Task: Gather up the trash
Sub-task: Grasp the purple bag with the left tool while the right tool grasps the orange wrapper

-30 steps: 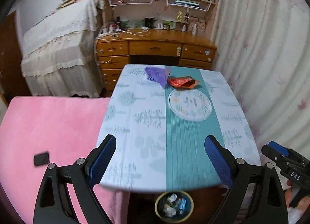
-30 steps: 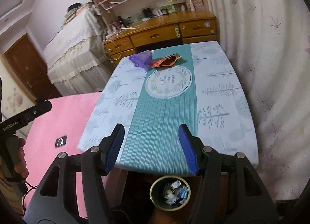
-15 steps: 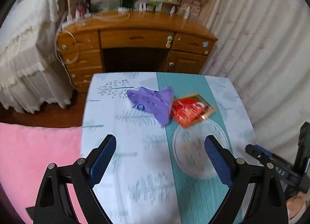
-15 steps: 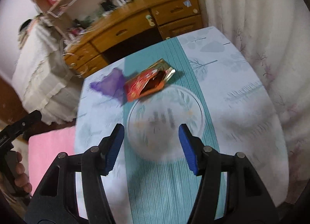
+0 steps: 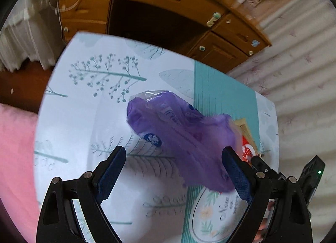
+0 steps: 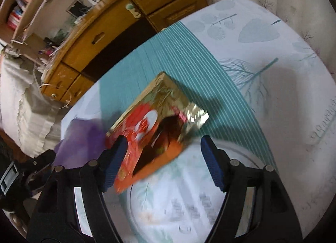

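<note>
The left gripper [image 5: 175,168] was spread wide, its blue-padded fingers [image 5: 111,169] apart with nothing pinched between them. Just ahead of it, a crumpled purple plastic wrapper [image 5: 178,138] lay on the bench [image 5: 84,100], its far end reaching past the right-hand finger. The bench wore a white cloth printed with teal branches and a teal striped runner [image 5: 224,98] down the middle.

The right gripper [image 6: 163,163] was likewise spread, holding nothing. A red and gold snack bag [image 6: 155,129] lay on the runner [image 6: 178,54] in front of it, its near corner beside the left-hand finger [image 6: 114,165]. The purple wrapper [image 6: 82,138] sat touching the bag's left side. A round printed mat [image 6: 189,201] showed below the fingers, blurred.

Beyond the bench stood a wooden desk [image 6: 117,30] with drawers, and a pale curtain [image 5: 294,75] hung to the right.
</note>
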Demonstrator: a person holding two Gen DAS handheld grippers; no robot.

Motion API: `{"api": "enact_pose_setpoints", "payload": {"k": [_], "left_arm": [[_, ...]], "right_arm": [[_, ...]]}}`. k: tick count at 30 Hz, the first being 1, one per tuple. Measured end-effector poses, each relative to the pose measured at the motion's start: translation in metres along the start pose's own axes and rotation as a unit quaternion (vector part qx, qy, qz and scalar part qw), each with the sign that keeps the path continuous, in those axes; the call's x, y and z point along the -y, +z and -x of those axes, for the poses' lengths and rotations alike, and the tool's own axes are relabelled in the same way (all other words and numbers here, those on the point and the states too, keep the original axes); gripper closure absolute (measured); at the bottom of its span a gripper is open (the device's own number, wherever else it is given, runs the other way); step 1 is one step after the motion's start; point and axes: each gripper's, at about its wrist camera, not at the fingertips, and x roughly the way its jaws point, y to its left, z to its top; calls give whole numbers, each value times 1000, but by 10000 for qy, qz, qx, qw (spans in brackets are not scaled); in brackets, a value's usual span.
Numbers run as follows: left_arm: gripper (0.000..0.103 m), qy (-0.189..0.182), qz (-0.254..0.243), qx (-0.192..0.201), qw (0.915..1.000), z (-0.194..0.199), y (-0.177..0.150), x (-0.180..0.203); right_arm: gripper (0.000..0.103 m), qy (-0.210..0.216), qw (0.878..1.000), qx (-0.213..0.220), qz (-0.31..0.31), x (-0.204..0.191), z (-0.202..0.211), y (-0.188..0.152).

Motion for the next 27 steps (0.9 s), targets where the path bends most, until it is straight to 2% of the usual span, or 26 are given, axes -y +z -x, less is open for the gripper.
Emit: {"api": "enact_pose_setpoints", "payload": {"k": [8, 13, 14, 15, 16, 17, 18, 21, 23, 27], "left_arm": [[11, 10, 129, -202, 9997, -43, 8, -4], [47, 47, 5, -370, 9993, -63, 5, 2], [52, 70, 3, -394, 9992, -66, 2, 1], [63, 124, -35, -398, 9991, -69, -1, 1], [71, 182, -88, -356, 9992, -68, -2, 3], [76, 226, -161, -313, 9991, -68, -5, 4], [83, 210, -225, -311, 9990, -69, -7, 5], [98, 250, -337, -265, 9988, -65, -14, 6], [101, 292, -424, -208, 9985, -59, -22, 5], [102, 421, -688, 1, 9967, -36, -41, 9]], "right_arm": [[33, -81, 9996, 261, 66, -6, -44, 26], [33, -261, 9976, 364, 536, -30, -50, 20], [36, -305, 9968, 378, 643, -35, -51, 18], [41, -326, 9957, 385, 780, -42, -53, 15], [59, -320, 9952, 378, 840, -45, -53, 12], [70, -294, 9947, 351, 918, -50, -55, 10], [71, -243, 9944, 315, 983, -55, -57, 5], [82, -201, 9932, 309, 1106, -64, -56, -5], [92, -131, 9927, 311, 1160, -69, -52, -10], [96, 39, 9913, 353, 1270, -75, -28, -23]]}}
